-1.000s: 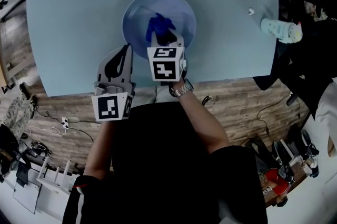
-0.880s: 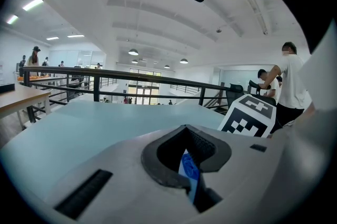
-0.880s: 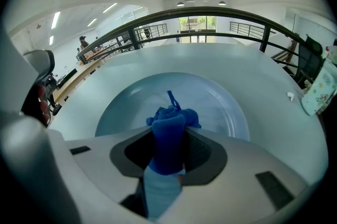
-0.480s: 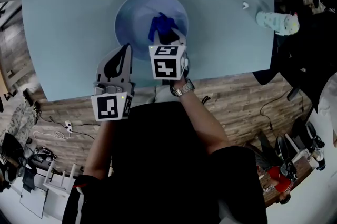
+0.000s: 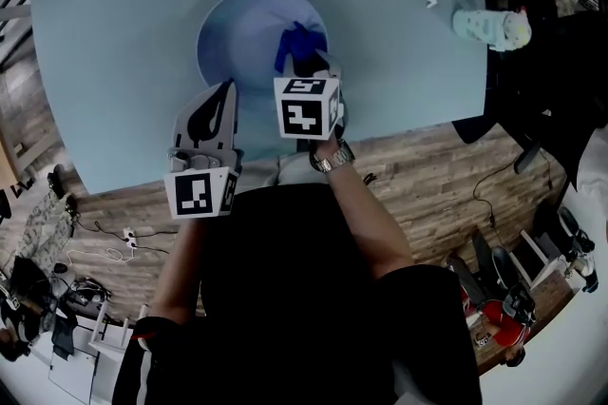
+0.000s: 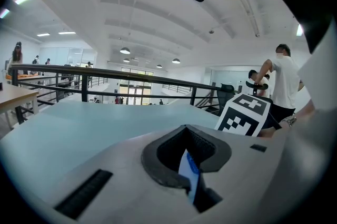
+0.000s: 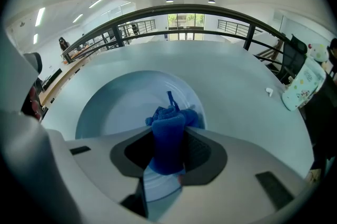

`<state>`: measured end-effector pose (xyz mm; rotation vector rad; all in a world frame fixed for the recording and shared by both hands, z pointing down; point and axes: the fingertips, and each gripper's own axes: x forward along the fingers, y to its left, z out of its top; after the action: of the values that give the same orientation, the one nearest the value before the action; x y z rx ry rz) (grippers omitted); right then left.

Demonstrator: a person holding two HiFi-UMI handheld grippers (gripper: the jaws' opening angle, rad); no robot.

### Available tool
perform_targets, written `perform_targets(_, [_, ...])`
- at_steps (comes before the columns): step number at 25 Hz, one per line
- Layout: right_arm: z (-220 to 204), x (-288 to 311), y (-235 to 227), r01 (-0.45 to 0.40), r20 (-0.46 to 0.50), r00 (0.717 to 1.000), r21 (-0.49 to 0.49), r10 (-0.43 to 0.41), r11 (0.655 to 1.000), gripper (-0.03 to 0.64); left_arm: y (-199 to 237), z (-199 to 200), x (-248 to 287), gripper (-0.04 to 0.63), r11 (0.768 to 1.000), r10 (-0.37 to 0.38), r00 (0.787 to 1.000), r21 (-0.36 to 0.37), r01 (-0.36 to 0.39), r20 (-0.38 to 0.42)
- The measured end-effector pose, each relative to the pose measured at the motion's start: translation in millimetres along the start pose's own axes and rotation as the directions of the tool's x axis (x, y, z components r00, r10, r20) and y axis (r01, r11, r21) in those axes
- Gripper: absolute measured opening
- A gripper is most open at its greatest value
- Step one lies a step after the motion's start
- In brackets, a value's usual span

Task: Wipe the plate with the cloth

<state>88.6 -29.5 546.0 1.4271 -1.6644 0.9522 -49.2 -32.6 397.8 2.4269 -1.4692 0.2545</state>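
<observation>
Right gripper tight on cloth (over plate), left gripper on plate rim.

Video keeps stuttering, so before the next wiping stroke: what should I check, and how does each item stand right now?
1. Cloth gripped by the right tool: ok, jaws shut on it.
2. Cloth over the plate: ok.
3. Cloth pressed onto the plate surface: cannot tell.
4. Plate steadied: not ok; the left tool is shut, empty and holds nothing.
5. Stroke path clear: ok; the patterned bottle and small white item lie well off to the right.
</observation>
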Motion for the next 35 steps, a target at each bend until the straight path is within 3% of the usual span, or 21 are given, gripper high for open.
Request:
perform_targets(10, [1, -14, 14, -0.019, 0.019, 1.000, -0.009, 0.019, 1.000, 0.120, 10, -5, -9, 0.002, 1.000, 0.022, 1.000, 0.003, -0.022, -0.001])
perform_targets(25, [-4, -8, 116, -0.201, 0.004, 0.979, -0.164, 0.204, 0.966, 0.120, 40, -14, -45, 0.002, 0.990, 0.137, 0.990, -0.024, -0.137, -0.019])
perform_targets(35, [-16, 1, 125, -0.216, -0.041, 0.976, -0.200, 0.212, 0.956, 0.120, 55, -25, -60, 0.001, 0.981, 0.191, 0.980, -0.036, -0.193, -0.055])
